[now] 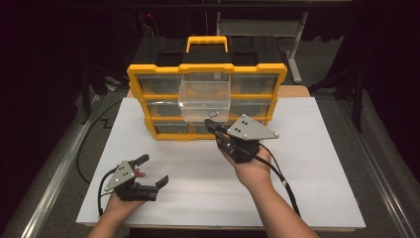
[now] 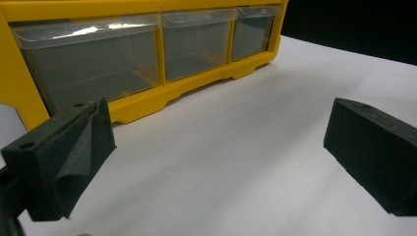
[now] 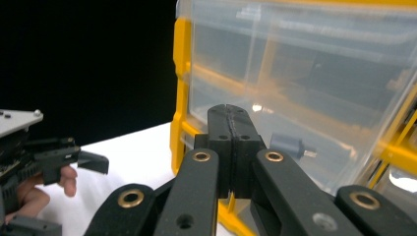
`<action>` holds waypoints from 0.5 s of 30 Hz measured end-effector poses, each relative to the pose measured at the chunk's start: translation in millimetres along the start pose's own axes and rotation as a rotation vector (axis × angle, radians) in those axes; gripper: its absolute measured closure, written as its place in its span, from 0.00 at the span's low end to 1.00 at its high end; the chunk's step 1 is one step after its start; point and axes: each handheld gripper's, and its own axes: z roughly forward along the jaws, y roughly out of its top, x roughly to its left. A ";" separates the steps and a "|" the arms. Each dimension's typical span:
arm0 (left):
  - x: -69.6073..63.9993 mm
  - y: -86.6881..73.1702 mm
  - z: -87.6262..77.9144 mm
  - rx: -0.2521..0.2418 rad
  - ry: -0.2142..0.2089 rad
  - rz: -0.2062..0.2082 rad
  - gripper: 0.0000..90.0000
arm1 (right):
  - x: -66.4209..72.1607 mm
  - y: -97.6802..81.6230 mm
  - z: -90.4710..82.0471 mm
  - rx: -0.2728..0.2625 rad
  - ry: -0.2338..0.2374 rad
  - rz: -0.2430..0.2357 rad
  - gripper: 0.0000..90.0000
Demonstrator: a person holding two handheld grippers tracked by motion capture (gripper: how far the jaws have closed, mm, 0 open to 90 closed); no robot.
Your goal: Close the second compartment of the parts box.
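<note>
White table [image 1: 307,188]; yellow organizer [image 1: 205,82]

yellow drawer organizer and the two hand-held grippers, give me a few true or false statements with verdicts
1. The top middle clear drawer of the yellow organizer is pulled out. True.
2. The left hand-held gripper is shut. False: its jaws stand wide apart over the white sheet.
3. The right hand-held gripper has its jaws closed together, right at the pulled-out drawer. True.
4. The pulled-out drawer is empty. False: a small dark part lies in it.
5. The organizer has a handle on top. True.
</note>
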 end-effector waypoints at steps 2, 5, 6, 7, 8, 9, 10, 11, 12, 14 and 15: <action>0.0 0.0 0.0 -0.003 0.001 -0.003 0.00 | -0.4 4.7 0.8 -0.007 -0.003 -0.004 1.00; 0.6 0.1 -0.4 -0.002 0.000 -0.001 0.00 | -1.2 10.1 2.0 -0.015 -0.010 -0.011 1.00; 0.6 0.2 -0.4 -0.004 0.000 -0.001 0.00 | -1.6 11.8 2.8 -0.020 -0.017 -0.013 1.00; 0.7 0.2 -0.4 -0.004 0.000 -0.001 0.00 | -2.3 13.5 3.5 -0.021 -0.018 -0.014 1.00; 0.6 0.2 -0.3 -0.006 0.001 -0.003 0.00 | -3.0 15.1 4.0 -0.022 -0.020 -0.017 1.00; 0.9 0.2 -0.6 -0.004 0.000 0.000 0.00 | -3.2 16.5 4.3 -0.024 -0.022 -0.016 1.00; 1.0 0.3 -0.8 -0.003 0.000 0.000 0.00 | -3.5 17.8 4.7 -0.029 -0.025 -0.019 1.00; 1.1 0.3 -0.9 -0.004 0.000 -0.001 0.00 | -3.4 19.0 4.7 -0.029 -0.027 -0.020 1.00; 1.2 0.4 -1.0 -0.005 0.000 -0.001 0.00 | -3.6 20.2 4.6 -0.027 -0.028 -0.023 1.00; 1.2 0.4 -1.0 -0.007 -0.001 -0.003 0.00 | -3.4 22.5 4.8 -0.032 -0.030 -0.028 1.00; 1.1 0.4 -0.9 -0.007 0.000 -0.003 0.00 | -3.1 23.1 4.8 -0.034 -0.031 -0.025 1.00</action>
